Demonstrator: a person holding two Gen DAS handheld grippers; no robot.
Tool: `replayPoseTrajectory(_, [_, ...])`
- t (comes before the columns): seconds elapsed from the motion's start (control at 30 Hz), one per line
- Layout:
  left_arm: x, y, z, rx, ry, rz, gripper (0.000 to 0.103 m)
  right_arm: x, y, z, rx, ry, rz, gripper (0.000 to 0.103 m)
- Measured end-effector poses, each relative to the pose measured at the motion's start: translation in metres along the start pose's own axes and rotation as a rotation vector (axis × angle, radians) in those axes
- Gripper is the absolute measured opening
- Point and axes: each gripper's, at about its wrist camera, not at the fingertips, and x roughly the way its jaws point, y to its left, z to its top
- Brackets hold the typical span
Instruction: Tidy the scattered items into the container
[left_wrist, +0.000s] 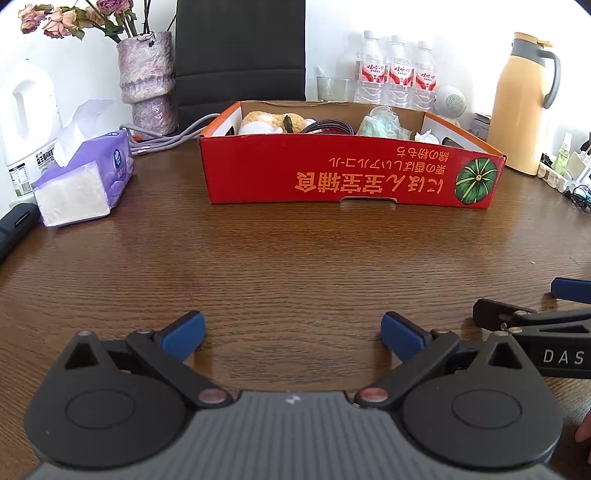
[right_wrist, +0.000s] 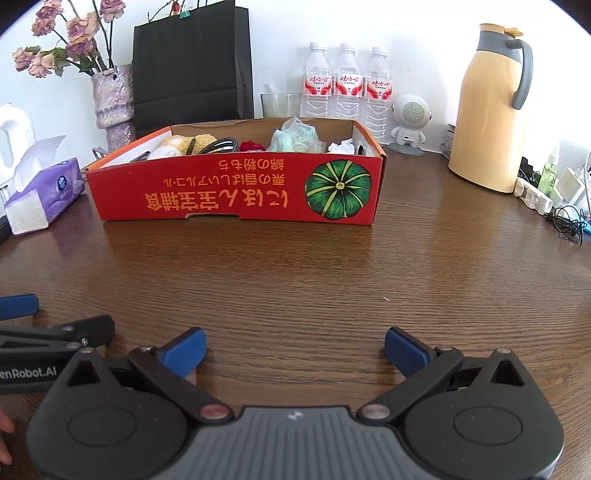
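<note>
I had both tools low over the surface (left_wrist: 295, 258), side by side and well short of the box (left_wrist: 351, 177). The left tool (left_wrist: 293, 334) stood wide open with nothing between its pads, and the right tool (right_wrist: 295, 349) was the same, spread wide and empty. The box sat ahead of me near the far side, its red wall toward the cameras. Inside it I could make out a yellow plush (left_wrist: 266, 122), a coiled cable (left_wrist: 328, 127), a pale green bag (right_wrist: 295, 134), something red (right_wrist: 253, 146) and crumpled paper (right_wrist: 341, 147). Between the tools and the box I saw only bare wood; no loose item lay there. I judged the gathering step finished, or nearly so. The tissues (left_wrist: 85, 181) to the left and the flask (right_wrist: 491, 110) to the right looked like furnishings, not scatter. The next move, as I read it, called for a sweep of the edges for strays before pulling back.
</note>
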Motion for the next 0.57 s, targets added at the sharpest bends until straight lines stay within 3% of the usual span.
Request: replayPoseTrajectory(0.57, [-0.0002,0.0002,-0.0002,-0.001,0.0,-0.001,0.103,0.0007,0.0002,0.001,-0.004,0.0,0.004,0.103])
